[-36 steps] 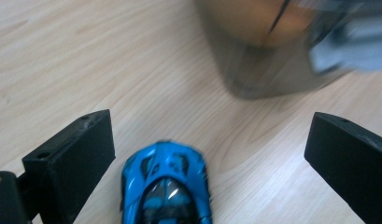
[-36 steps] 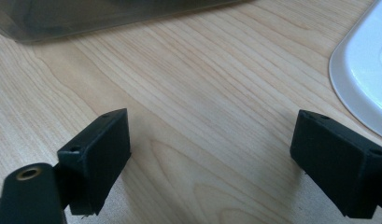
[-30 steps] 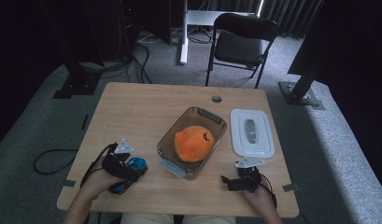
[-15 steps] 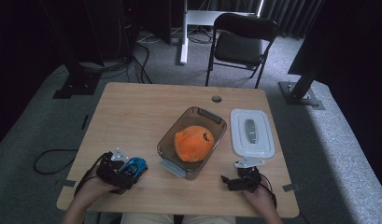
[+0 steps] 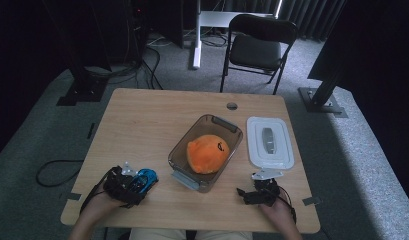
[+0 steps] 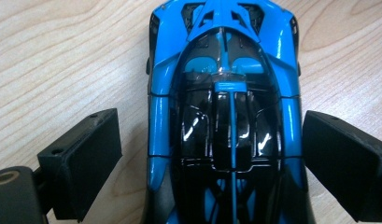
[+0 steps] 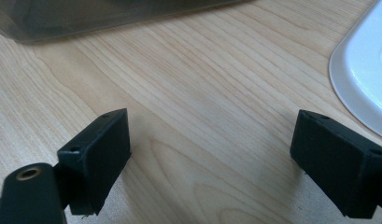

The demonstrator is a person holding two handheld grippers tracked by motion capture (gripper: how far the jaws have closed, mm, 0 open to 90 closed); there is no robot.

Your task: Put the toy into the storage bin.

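Left gripper view: left tool [image 6: 212, 154] spread, matte black blocky jaws just been closing in on either side of the toy car [image 6: 223, 107], left pad standing clear of it with pale wood in the gap, right pad just beside its flank; glossy blue bodywork, smooth dark glazed canopy with a blue centre spine, resting on light grained wood of the desk [image 6: 62, 56]. High view: same left tool [image 5: 123, 186] and toy car [image 5: 143, 180] near the front left edge of the desk [image 5: 157, 120]; farther right, clear smoky plastic container [image 5: 204, 152] with rounded corners, holding a soft rounded orange plush [image 5: 208, 154]; beside it, flat white rectangular lid [image 5: 270, 142]. Right gripper view: right tool [image 7: 212, 163] spread wide, nothing between its square black pads, low over bare wood grain; seen too in the high view, right tool [image 5: 257, 192] near the front right edge.
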